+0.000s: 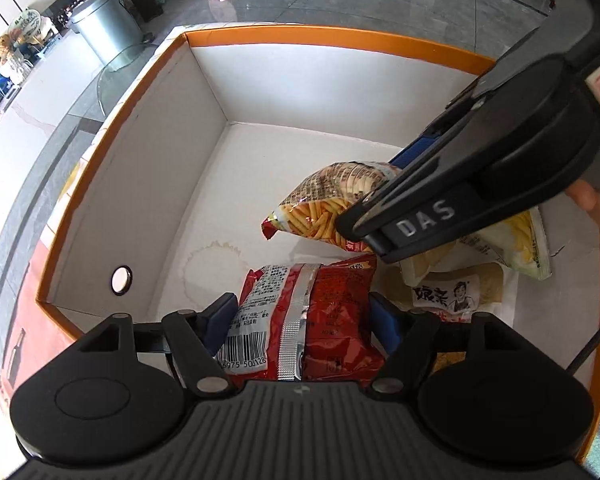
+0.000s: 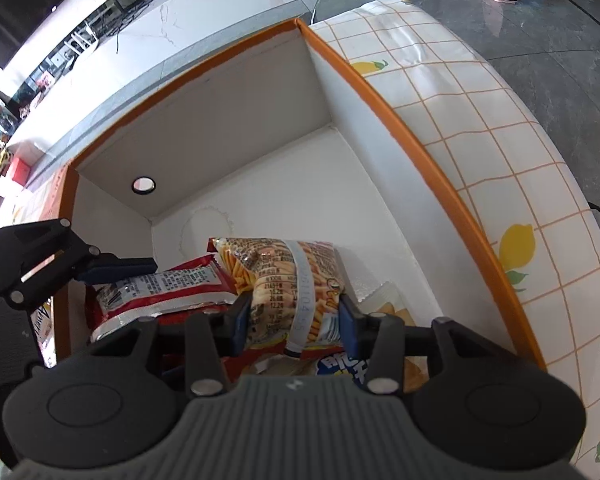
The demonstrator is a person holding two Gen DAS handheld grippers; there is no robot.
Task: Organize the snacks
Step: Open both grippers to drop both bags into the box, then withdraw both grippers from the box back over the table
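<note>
While I look down my left wrist camera, my left gripper (image 1: 302,320) points steeply into a white box with an orange rim (image 1: 340,34). Its jaws stand wide with a red snack bag (image 1: 300,320) between them, barcode side up; the blue pads sit right against the bag's two edges, but I cannot tell whether they press it. The bag lies at six o'clock on the box floor. At three o'clock my right gripper (image 1: 370,236) reaches in from the upper right, clamped on a bag of stick-shaped snacks (image 1: 320,204), which hangs tilted just above the red bag. Behind it, toward four o'clock, lie a pale yellow-and-green packet (image 1: 516,244) and a beige packet with a printed portrait (image 1: 456,290). A round hole (image 1: 121,280) shows in the left wall at nine o'clock.

Through my right wrist camera, the jaws of the right gripper (image 2: 292,316) are closed on the stick-snack bag (image 2: 284,280) at centre, squeezing its lower half. The red bag (image 2: 160,292) lies at nine o'clock, touching it, with one finger of the left gripper (image 2: 116,268) along its far edge. The box rests on a worktop covered in a lemon-print checked cloth (image 2: 480,132), from one to four o'clock.
</note>
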